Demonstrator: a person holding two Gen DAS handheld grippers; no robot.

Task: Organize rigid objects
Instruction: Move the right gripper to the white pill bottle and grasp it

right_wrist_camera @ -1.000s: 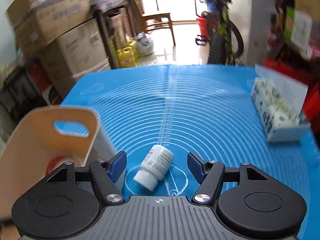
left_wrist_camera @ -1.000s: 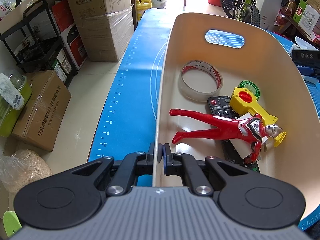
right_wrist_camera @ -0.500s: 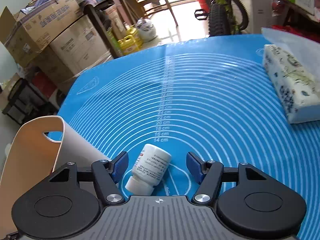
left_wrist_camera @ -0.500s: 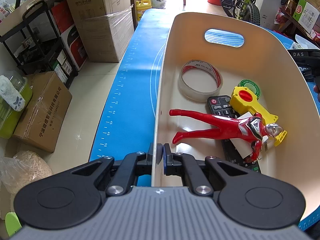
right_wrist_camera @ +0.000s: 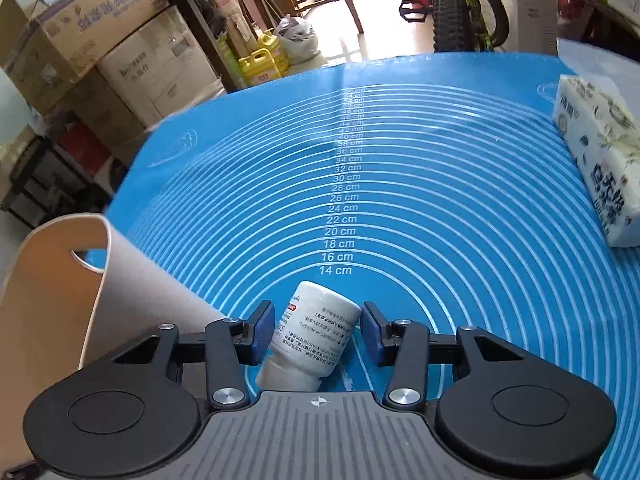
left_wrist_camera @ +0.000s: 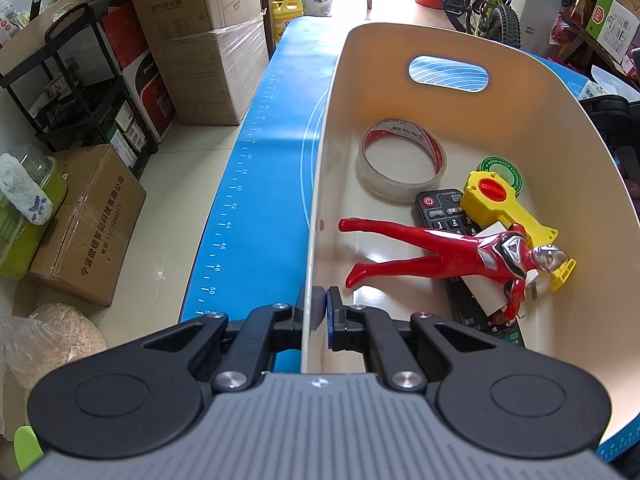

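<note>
A cream basket (left_wrist_camera: 520,120) stands on the blue mat (right_wrist_camera: 440,200). My left gripper (left_wrist_camera: 322,300) is shut on its near left wall, one pad outside and one inside. In the basket lie a tape roll (left_wrist_camera: 384,182), a black remote (left_wrist_camera: 444,212), a yellow tool (left_wrist_camera: 492,204), a green round tin (left_wrist_camera: 502,168) and a red toy figure (left_wrist_camera: 440,248). Right of the basket (right_wrist_camera: 52,280), a white pill bottle (right_wrist_camera: 316,336) lies on its side, cap toward me. My right gripper (right_wrist_camera: 318,326) has its jaws closing on the bottle, both pads against its sides.
A wrapped tissue pack (right_wrist_camera: 600,164) lies at the mat's far right edge. Cardboard boxes (left_wrist_camera: 208,40), a black shelf rack (left_wrist_camera: 72,92) and bicycles (left_wrist_camera: 484,0) stand on the floor beyond the table. The mat's left edge drops to the floor.
The right gripper came forward and down over the white bottle, and its jaws narrowed from wide apart to touching the bottle's sides. The left gripper and basket have not moved.
</note>
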